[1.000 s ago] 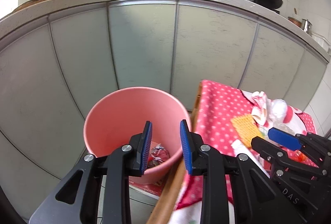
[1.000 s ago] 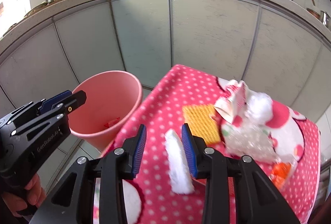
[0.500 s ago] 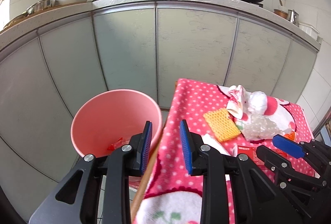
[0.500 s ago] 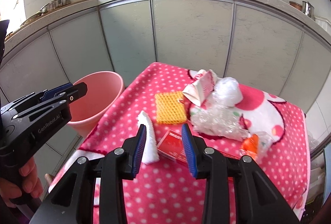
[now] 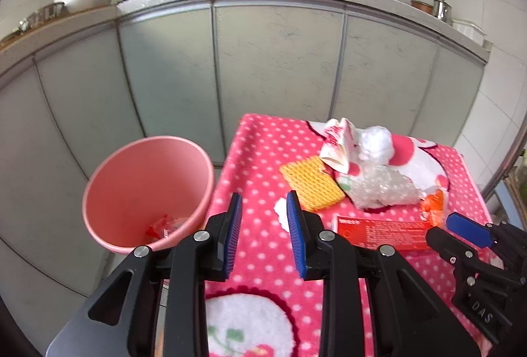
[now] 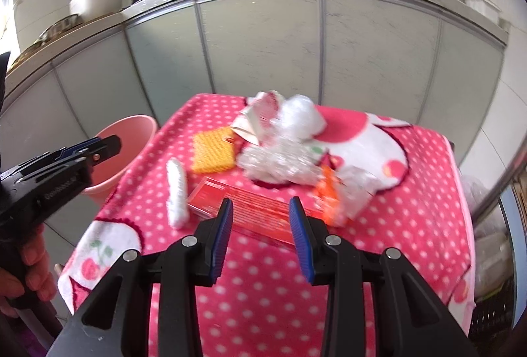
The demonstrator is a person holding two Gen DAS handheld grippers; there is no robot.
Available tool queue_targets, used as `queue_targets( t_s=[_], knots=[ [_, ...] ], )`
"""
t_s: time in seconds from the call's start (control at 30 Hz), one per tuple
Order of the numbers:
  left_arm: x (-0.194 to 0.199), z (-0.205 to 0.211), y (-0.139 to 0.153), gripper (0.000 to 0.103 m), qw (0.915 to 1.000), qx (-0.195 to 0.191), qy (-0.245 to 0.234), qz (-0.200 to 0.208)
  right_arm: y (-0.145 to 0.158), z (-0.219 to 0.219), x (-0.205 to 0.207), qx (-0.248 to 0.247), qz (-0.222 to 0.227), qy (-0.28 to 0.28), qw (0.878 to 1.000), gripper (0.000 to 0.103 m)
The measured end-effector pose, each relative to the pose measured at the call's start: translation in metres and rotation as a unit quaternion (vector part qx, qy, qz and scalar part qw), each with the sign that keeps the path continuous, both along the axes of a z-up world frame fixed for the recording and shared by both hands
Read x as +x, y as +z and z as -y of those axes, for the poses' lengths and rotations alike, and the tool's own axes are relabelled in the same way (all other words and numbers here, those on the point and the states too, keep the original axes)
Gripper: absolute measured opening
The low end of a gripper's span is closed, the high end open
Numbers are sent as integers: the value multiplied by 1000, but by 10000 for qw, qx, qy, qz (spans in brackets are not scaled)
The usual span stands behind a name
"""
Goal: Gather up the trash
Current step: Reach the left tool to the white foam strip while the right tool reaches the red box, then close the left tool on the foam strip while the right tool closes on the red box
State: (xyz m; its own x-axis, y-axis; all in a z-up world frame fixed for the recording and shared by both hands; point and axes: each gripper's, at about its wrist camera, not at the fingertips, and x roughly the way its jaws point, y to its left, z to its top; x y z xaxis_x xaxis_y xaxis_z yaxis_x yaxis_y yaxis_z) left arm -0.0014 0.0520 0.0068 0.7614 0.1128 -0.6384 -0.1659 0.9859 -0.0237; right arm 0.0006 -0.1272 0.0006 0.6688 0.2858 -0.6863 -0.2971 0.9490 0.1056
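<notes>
Just ahead of the right hand-held gripper (image 6: pixel 260 236), on the pink dotted cloth covering the worktop (image 6: pixel 411 225), lies a flat red box (image 6: pixel 250 205). Its long axis runs slantwise, from upper left toward lower right as the right camera sees it, so it crosses the line between the two blue fingers instead of lining up with the gap. Both fingers stand spread with nothing between them, hanging above the cloth short of the box's near edge.

A white foam strip (image 6: pixel 176 189) lies just left of the box, its long axis pointing roughly away from the viewer. Beyond them sit a yellow sponge (image 6: pixel 212 151), crumpled clear plastic (image 6: pixel 280 162), a white wad (image 6: pixel 303 116), a torn paper carton (image 6: pixel 260 113) and an orange wrapper (image 6: pixel 326 195), all bunched close together.

The left hand-held gripper (image 5: pixel 263 236) is also spread and empty. It hovers near the worktop's left edge, with the pink bin (image 5: pixel 108 185) down on the floor to its left. A little red trash already lies in the bin. From this side the foam strip peeks out just behind the right finger, and the red box lies off to the right, nearer the other hand.

By my reading, the right hand is better placed for the box and the left for the strip. To pinch the box across its narrow width, the right wrist would likely need to turn so the fingers straddle the slant.
</notes>
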Motion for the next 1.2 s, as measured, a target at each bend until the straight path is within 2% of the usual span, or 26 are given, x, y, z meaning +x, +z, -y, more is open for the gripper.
queue_targets(
  t_s=[0.17, 0.33, 0.47, 0.53, 0.6, 0.7, 0.77, 0.83, 0.93, 1.0, 1.13, 1.2],
  knots=[
    [5, -2, -10, 28, 9989, -393, -176, -203, -15, 25, -2, 83, -163, -234, 9996, 35],
    [24, 0, -28, 28, 9908, -1067, -289, -781, -27, 38, -2, 333, -332, -239, 9986, 35],
    [43, 5, -38, 28, 9860, -1263, -179, -1078, -27, 41, -3, 501, -320, 4, 9982, 36],
    [54, 7, -45, 28, 9831, -1337, -79, -1252, -24, 40, -2, 556, -294, 197, 9978, 47],
    [63, 6, -53, 28, 9793, -1389, 70, -1471, -19, 38, 1, 585, -271, 522, 9966, 48],
    [71, 3, -64, 28, 9726, -1560, 203, -1711, -11, 25, 12, 373, -321, 1194, 9916, 48],
    [75, 1, -70, 28, 9691, -1677, 215, -1796, -7, 12, 20, 238, -466, 1696, 9841, 48],
    [77, 0, -70, 28, 9695, -1687, 237, -1762, -7, -2, 28, 12, -548, 2087, 9764, 49],
    [78, -2, -71, 28, 9674, -1793, 234, -1771, -14, -24, 43, -662, -529, 2355, 9682, 49],
    [79, -3, -72, 28, 9657, -1863, 218, -1796, -19, -31, 51, -932, -575, 2439, 9636, 49],
    [83, -4, -73, 28, 9640, -1895, 154, -1859, -33, -44, 66, -1306, -791, 2650, 9521, 49],
    [85, -2, -72, 28, 9649, -1859, 91, -1854, -37, -46, 69, -1233, -927, 2801, 9475, 49]
  ],
)
